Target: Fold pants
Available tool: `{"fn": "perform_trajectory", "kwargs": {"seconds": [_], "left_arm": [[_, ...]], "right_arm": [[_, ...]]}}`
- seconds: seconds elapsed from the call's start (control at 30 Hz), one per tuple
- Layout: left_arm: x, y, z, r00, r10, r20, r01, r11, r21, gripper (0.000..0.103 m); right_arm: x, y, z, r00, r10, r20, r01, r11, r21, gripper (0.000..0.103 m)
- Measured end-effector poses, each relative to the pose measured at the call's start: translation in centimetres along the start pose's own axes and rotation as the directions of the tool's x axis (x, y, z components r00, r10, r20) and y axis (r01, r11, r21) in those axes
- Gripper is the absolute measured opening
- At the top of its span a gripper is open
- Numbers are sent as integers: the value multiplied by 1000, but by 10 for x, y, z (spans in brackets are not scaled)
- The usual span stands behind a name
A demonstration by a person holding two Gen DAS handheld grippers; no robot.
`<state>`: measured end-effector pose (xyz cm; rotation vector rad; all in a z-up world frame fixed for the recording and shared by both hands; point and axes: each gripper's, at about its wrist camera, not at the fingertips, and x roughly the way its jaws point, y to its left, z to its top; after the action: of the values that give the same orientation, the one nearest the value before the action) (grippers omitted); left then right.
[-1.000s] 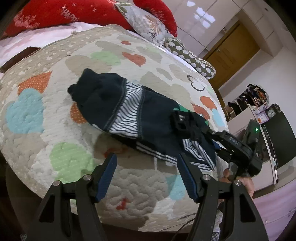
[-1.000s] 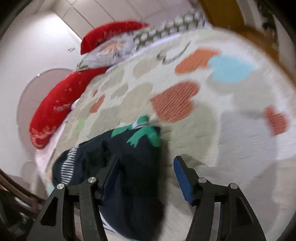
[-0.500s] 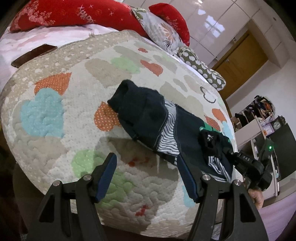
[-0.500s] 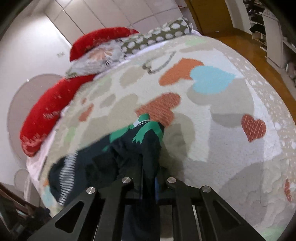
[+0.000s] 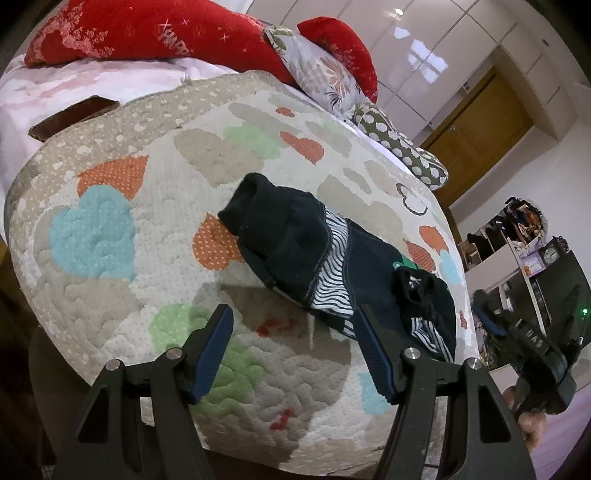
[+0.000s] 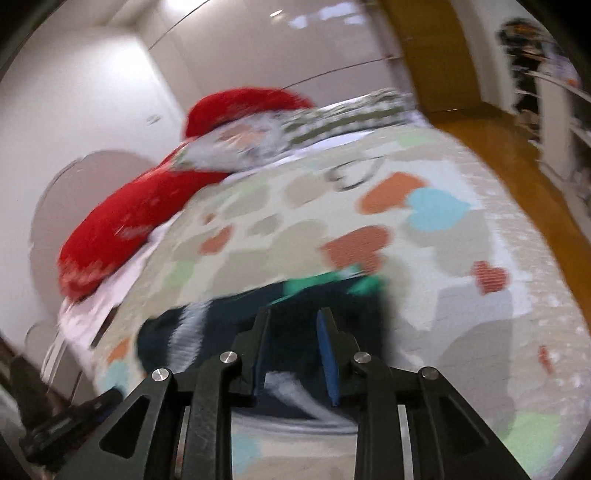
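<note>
The dark navy fabric pants with black-and-white wavy striped panels [image 5: 314,254] lie in a rumpled, partly doubled heap on the quilted bedspread with coloured heart patches [image 5: 110,206], near the foot edge of the bed. One end is rolled over itself toward the red pillows [image 5: 147,33], probably because a first fold is only half made.

The left gripper [image 5: 291,347] hovers above the bedspread just in front of the pants, its blue-padded fingers [image 5: 214,347] spread wide and holding nothing. I judge it waits there to take the near edge of the cloth.

The right gripper [image 6: 291,350] is at the other end of the pants, low over the dark cloth. Its fingers [image 6: 327,354] stand with a narrow gap between them, and the cloth lies behind that gap. Whether they pinch any fabric I cannot tell, because the right wrist view is strongly blurred. In the left wrist view this gripper [image 5: 491,325] appears at the right border, just beside the pants and apparently clear of them, though its fingertips are hard to make out.

The green detail [image 6: 314,282] on the pants is smeared, so its shape is unclear. The waistband and leg ends I cannot separate.
</note>
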<state>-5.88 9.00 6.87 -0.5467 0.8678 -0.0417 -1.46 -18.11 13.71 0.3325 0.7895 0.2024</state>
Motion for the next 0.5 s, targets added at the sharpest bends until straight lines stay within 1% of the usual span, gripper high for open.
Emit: {"fn": "perform_trajectory", "kwargs": {"seconds": [0.07,0.1,0.13,0.2,0.23,0.3,0.37,0.5], "left_arm": [[0,7,-1,1000,18,10,-18,1000,-4,66],[2,12,0,1000,24,9,-24,1000,-14,66],[3,15,1,1000,28,5,-28,999,-24,66],[4,24,3,1000,23,-8,-23,998,-54,66],[2,28,5,1000,16,-5,-17,998,-68,66],[-4,35,7,1000,21,14,-20,996,-89,66],[-9,42,8,999,28,24,-26,993,-114,66],[-9,51,10,999,33,20,-29,987,-161,67]], "right_arm": [[14,18,-10,999,21,-46,-23,999,-47,28],[22,23,-16,997,19,-70,-24,998,-66,28],[37,28,-24,993,7,-115,-17,996,-84,28],[56,30,-33,983,-3,-181,-13,996,-84,28],[62,31,-35,980,10,-198,-25,997,-72,28],[60,36,-33,982,28,-185,-41,997,-70,28],[51,45,-31,986,37,-163,-54,994,-99,28],[36,45,-33,988,55,-146,-69,993,-98,28]]}}
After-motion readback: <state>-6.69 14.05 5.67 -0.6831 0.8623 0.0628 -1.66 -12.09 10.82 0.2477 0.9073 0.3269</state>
